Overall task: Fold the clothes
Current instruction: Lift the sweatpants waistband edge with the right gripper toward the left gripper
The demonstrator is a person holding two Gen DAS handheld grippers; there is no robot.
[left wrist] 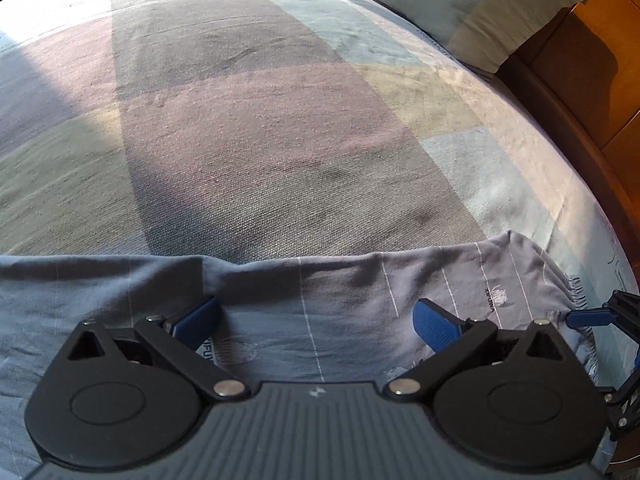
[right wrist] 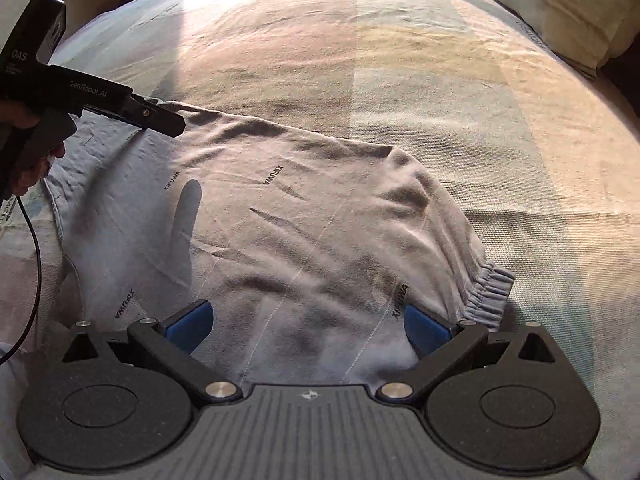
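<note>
A grey-blue garment (right wrist: 300, 208) with thin white stripes and XIFUWA prints lies flat on the bed, its elastic cuff (right wrist: 490, 294) at the right. My right gripper (right wrist: 308, 328) hovers open over the garment's near edge, blue pads wide apart. My left gripper (left wrist: 316, 326) is also open, low over the garment (left wrist: 340, 300) close to its far edge. In the right wrist view the left gripper (right wrist: 172, 123) shows side-on at the garment's upper left corner, held by a hand (right wrist: 24, 160). At the right edge of the left wrist view, one of the right gripper's blue fingers (left wrist: 588, 317) shows.
The bed sheet (left wrist: 260, 140) is a patchwork of pink, grey, blue and beige blocks, stretching far beyond the garment. A pillow (left wrist: 480, 4) printed DREAMCITY lies at the far right. Wooden furniture (left wrist: 580, 80) borders the bed's right side. A black cable (right wrist: 38, 264) hangs at the left.
</note>
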